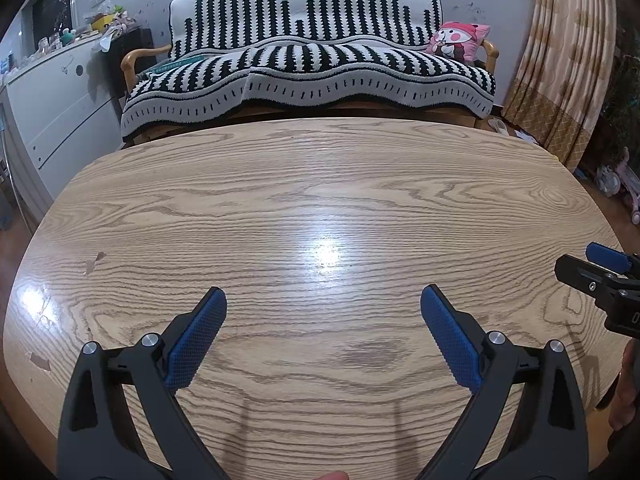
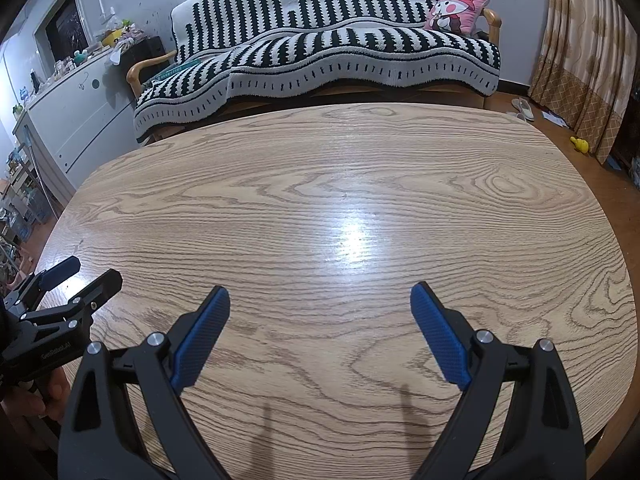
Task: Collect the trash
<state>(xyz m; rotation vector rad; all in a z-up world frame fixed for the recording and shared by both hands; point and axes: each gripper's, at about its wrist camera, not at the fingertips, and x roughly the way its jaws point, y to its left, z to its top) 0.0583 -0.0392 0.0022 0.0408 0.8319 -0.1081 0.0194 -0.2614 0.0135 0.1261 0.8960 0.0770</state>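
Both grippers, left (image 1: pixel 323 300) and right (image 2: pixel 320 300), hover (fingers spread) above the table (image 1: pixel 320 184).

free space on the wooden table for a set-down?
The oval wood-grain table shows bare from the open left gripper and open right gripper to its far edge by the black-and-white striped sofa. Crowded only at the cluttered white dresser, off the table.

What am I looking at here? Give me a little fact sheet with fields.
Setting: living room
Surface: wooden table, nothing on it in view
Left gripper: open, holding nothing, above the table
Right gripper: open, holding nothing, above the table
Behind table: sofa under a striped black-and-white cover
On sofa: pink cushion
Trash: none visible
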